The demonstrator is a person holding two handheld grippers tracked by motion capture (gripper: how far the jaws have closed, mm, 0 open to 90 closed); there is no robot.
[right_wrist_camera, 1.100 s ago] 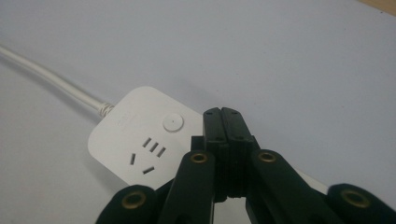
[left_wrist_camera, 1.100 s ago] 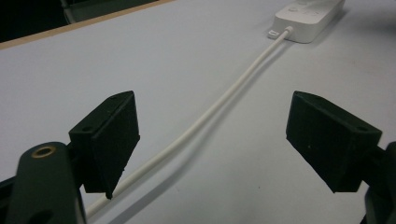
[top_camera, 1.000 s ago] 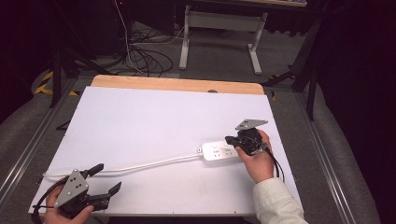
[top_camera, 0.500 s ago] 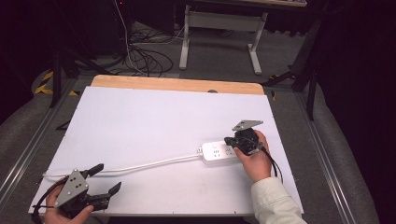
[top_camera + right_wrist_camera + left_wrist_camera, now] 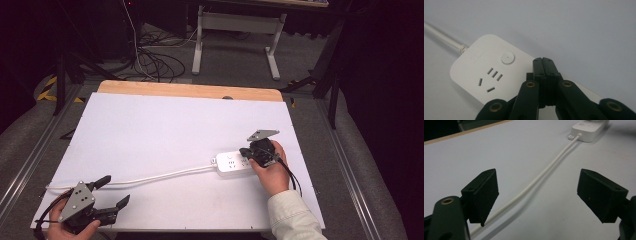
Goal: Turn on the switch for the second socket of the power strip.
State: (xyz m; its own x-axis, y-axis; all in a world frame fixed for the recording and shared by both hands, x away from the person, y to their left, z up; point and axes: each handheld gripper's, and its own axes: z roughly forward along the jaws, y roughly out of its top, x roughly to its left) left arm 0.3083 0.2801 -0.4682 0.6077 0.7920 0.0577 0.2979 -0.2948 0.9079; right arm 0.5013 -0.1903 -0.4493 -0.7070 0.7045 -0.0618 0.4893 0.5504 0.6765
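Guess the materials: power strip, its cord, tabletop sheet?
Power strip: likely moulded white plastic, smooth satin; rounded corners, soft sheen. Cord: probably PVC or rubber sheath, smooth, white, bending freely. Table cover: matte white sheet, maybe laminate or paper, unclear; pale wood shows at the table's far edge.

A: Where does the high view sit?
B: Above the table's near edge, looking forward and down across it.
A: And the gripper views?
B: Both low and close. The left looks along the cord toward the power strip; the right sits right over that strip.
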